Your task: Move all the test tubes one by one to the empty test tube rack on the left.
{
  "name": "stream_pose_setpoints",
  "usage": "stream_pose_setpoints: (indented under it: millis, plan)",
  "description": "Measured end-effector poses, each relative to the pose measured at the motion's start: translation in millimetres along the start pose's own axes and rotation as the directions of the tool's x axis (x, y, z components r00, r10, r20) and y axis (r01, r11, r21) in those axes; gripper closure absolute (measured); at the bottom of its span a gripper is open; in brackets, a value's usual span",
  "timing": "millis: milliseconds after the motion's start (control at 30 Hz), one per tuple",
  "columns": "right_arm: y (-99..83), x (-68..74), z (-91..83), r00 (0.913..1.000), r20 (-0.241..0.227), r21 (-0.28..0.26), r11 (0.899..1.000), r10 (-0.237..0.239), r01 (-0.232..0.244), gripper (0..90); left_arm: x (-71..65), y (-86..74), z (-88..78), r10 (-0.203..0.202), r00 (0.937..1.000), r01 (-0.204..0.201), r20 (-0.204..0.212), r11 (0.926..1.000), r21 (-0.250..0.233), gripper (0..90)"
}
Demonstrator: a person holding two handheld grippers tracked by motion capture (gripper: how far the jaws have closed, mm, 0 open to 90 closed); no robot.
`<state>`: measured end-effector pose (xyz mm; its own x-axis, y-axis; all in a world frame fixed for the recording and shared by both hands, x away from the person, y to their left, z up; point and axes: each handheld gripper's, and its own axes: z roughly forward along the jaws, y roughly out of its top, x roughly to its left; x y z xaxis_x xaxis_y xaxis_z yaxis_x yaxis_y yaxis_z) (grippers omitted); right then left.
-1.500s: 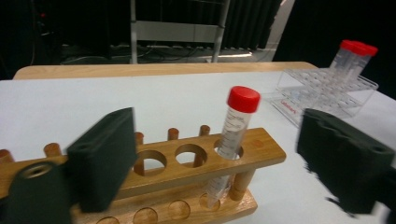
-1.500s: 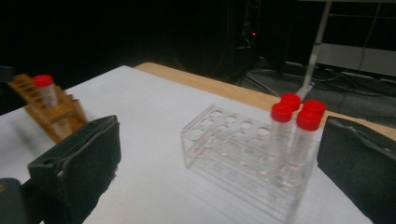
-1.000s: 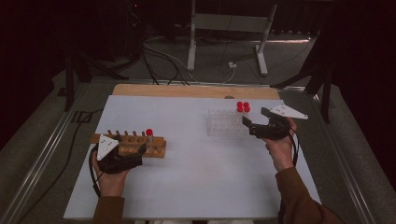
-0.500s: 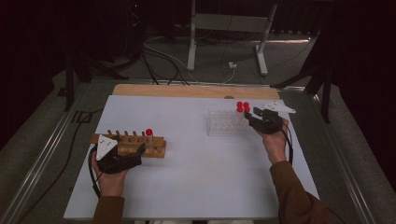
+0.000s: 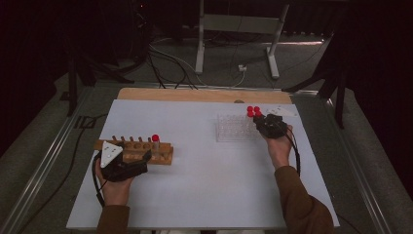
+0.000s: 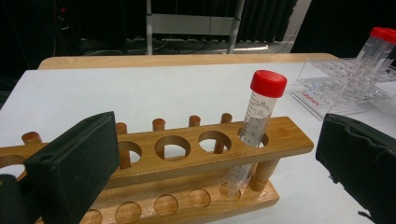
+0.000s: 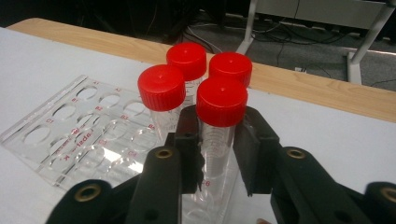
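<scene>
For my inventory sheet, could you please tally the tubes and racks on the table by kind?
Red-capped tubes in the clear plastic rack: 4, one of them clamped in the right gripper
Red-capped tubes in the wooden rack: 1
Racks: 2
Total: 5 tubes and 2 racks, 7 things

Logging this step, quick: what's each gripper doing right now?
Left gripper: open, jaws either side of the wooden rack.
Right gripper: shut on a red-capped tube in the clear rack.
</scene>
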<state>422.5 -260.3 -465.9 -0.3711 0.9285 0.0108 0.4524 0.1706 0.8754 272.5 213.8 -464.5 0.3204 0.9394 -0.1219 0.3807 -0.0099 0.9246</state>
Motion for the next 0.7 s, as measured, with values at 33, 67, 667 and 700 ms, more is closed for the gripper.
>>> stream_pose_setpoints:
  millis: [33, 67, 667, 700]
  plan:
    - [-0.1, 0.4, 0.3, 1.0000, 0.000, -0.001, 1.000, 0.002, -0.002, 74.0, 0.2, -0.1, -0.1, 0.000, 1.0000, 0.000, -0.001, 1.0000, 0.000, 0.6]
    - [-0.2, 0.7, 0.3, 1.0000, 0.002, -0.002, 1.000, 0.001, -0.001, 74.1, 0.4, -0.1, -0.1, -0.001, 1.0000, 0.001, 0.000, 1.0000, 0.000, 0.5]
    - [21.5, -0.8, -26.3, 0.9999, -0.011, -0.092, 0.996, 0.007, -0.008, 74.6, 0.8, -0.7, 0.3, 0.002, 1.0000, -0.002, -0.003, 1.0000, 0.003, 0.6]
    - [23.7, -0.9, -28.8, 0.9999, -0.011, -0.100, 0.995, 0.002, -0.003, 74.6, 0.9, -0.7, 0.3, 0.003, 1.0000, -0.003, -0.002, 1.0000, 0.004, 0.6]
